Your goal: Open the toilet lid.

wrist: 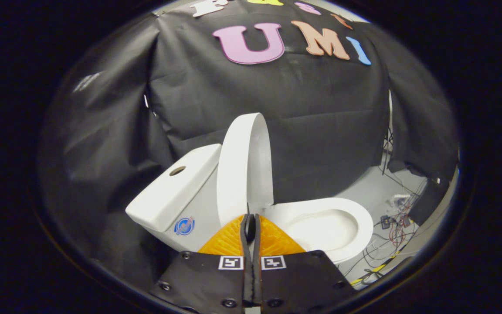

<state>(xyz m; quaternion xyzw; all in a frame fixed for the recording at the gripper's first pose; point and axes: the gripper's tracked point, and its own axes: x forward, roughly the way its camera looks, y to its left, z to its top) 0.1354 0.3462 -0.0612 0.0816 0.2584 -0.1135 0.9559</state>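
Glossy white oval toilet lid (239, 170) stood upright, long axis vertical, against the tank (172, 192). Gripper (250, 226) closed, empty, orange fingers (273, 240) together just before the lid's base.

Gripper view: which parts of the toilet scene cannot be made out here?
- Near side of the white toilet bowl: hidden behind the orange-and-black gripper, whose fingers are shut together.
- Base of the raised white lid, with its hinge: hidden behind the fingertips.
- Tangled cables on the grey floor: too small to tell apart.
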